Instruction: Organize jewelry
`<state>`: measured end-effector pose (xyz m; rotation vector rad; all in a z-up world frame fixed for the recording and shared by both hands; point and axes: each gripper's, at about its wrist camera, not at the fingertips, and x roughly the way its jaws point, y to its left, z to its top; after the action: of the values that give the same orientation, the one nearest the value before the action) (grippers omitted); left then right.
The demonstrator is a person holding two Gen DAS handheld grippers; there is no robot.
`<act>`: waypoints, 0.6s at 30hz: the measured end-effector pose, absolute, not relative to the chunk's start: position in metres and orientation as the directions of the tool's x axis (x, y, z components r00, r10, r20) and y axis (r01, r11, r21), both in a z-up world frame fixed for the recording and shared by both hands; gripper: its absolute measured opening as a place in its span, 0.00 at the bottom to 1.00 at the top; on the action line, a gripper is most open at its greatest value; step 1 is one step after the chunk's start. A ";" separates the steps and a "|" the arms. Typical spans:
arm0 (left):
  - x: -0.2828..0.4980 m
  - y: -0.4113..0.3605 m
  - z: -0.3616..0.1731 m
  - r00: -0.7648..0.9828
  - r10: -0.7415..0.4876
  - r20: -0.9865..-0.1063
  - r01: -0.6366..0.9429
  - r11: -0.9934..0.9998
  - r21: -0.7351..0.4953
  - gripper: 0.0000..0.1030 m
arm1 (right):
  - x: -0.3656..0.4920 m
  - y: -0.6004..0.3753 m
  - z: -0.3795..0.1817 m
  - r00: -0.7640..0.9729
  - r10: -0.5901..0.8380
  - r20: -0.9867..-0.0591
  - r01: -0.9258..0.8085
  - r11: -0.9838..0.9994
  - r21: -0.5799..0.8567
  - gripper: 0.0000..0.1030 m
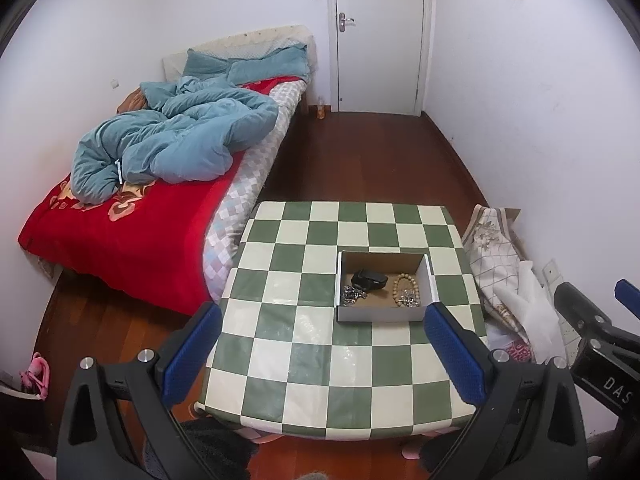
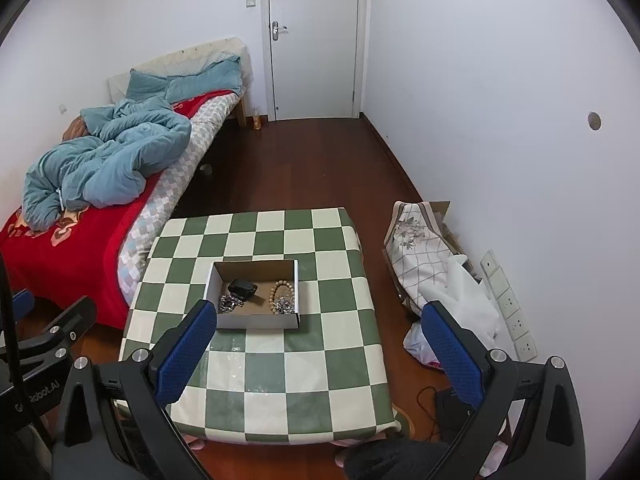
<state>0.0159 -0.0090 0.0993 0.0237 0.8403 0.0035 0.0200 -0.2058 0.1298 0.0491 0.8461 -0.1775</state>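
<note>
A white cardboard box [image 1: 380, 314] [image 2: 256, 320] with a brown floor sits on the green-and-white checked table [image 1: 320, 360] [image 2: 280, 360]. Inside lie a black item [image 1: 370, 279] [image 2: 242, 289], a wooden bead bracelet [image 1: 402, 282] [image 2: 280, 290], a silver chain at the left [image 1: 352, 294] [image 2: 229, 303] and another silver piece at the right [image 1: 409, 300] [image 2: 284, 305]. My left gripper [image 1: 322, 354] is open and empty, held above the table's near part. My right gripper [image 2: 320, 354] is open and empty, also back from the box.
A bed [image 1: 132, 216] with a red blanket and blue duvet stands left of the table. A floral bag and white plastic [image 2: 432, 276] lie on the floor to the right by the wall. A shut door [image 1: 378, 32] is at the back.
</note>
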 end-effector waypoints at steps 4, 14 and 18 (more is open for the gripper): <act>0.020 -0.009 0.092 0.656 0.020 -0.754 -0.004 1.000 0.024 1.00 | 0.028 -0.205 0.120 0.634 -0.144 -0.760 0.177 0.983 -0.039 1.00; 0.025 -0.010 0.087 0.648 0.024 -0.761 -0.012 1.000 0.022 1.00 | 0.035 -0.205 0.104 0.611 -0.137 -0.780 0.164 0.985 -0.044 1.00; 0.025 -0.010 0.087 0.647 0.022 -0.762 -0.010 1.000 0.020 1.00 | 0.035 -0.204 0.103 0.612 -0.142 -0.778 0.167 0.985 -0.048 1.00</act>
<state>0.0253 -0.0100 0.0874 0.0139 0.8675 0.0182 0.0351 -0.2042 0.1033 0.0301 0.8945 -0.1778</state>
